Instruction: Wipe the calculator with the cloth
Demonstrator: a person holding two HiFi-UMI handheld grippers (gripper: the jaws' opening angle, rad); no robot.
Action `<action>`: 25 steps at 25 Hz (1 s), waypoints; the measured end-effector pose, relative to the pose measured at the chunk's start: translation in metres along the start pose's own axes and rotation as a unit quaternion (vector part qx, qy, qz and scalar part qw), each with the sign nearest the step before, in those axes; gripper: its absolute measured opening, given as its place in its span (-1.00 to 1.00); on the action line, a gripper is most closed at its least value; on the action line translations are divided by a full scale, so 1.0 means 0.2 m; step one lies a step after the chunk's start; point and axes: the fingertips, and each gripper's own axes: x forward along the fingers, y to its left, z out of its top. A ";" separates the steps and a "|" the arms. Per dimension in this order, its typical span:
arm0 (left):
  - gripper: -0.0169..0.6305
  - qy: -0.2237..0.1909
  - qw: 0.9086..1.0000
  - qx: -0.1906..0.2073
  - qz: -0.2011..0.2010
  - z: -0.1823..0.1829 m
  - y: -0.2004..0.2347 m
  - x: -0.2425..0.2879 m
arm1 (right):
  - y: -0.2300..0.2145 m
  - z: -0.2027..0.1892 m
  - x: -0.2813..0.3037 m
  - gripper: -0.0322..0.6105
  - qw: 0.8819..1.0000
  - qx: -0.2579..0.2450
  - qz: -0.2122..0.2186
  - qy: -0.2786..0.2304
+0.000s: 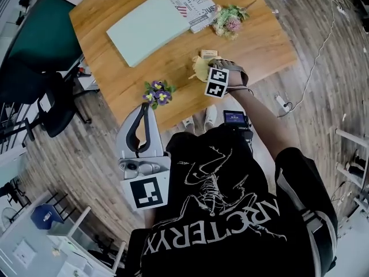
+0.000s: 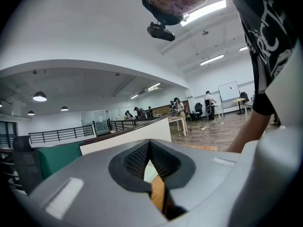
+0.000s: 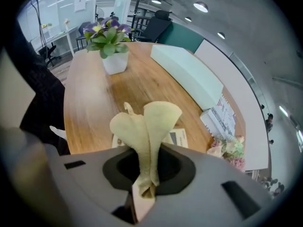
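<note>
The calculator [image 1: 209,54], small and white with a grey display, lies on the wooden table [image 1: 173,56] near its front edge. In the right gripper view the calculator [image 3: 179,137] shows just beyond the jaws, partly hidden by the cloth. My right gripper [image 1: 209,71] is shut on the pale yellow cloth [image 1: 199,69], which stands up in folds as the cloth [image 3: 149,122] between the jaws, right over the calculator. My left gripper [image 1: 146,108] is held off the table's near edge, shut and holding nothing; its jaws [image 2: 149,162] meet at the tips.
A potted plant with purple flowers [image 1: 157,92] stands at the near edge, left of the calculator. A pale green flat box [image 1: 147,27], a printed box [image 1: 193,4] and a flower bunch [image 1: 229,21] lie farther back. A black chair [image 1: 55,105] is at the left.
</note>
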 end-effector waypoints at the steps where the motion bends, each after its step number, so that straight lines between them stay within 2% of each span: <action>1: -0.92 -0.003 1.000 0.001 -0.003 0.01 -0.01 0.00 | 0.04 0.00 -0.01 -0.72 1.000 0.002 0.002 -0.002; 14: -0.92 -0.015 1.000 0.003 -0.023 0.04 -0.08 0.02 | 0.50 0.02 -0.08 -0.72 0.997 -0.041 0.057 -0.014; 17: -0.92 -0.014 1.000 0.003 -0.024 0.04 -0.09 0.02 | 0.56 0.01 -0.06 -0.72 0.997 -0.037 0.069 -0.012; 22: -0.92 -0.013 0.999 0.003 -0.029 0.03 -0.11 0.03 | 0.57 0.00 -0.04 -0.72 0.998 -0.029 0.058 -0.015; 25: -0.92 -0.015 0.999 0.005 -0.033 0.04 -0.13 0.03 | 0.55 0.00 -0.07 -0.72 0.997 0.015 0.062 -0.038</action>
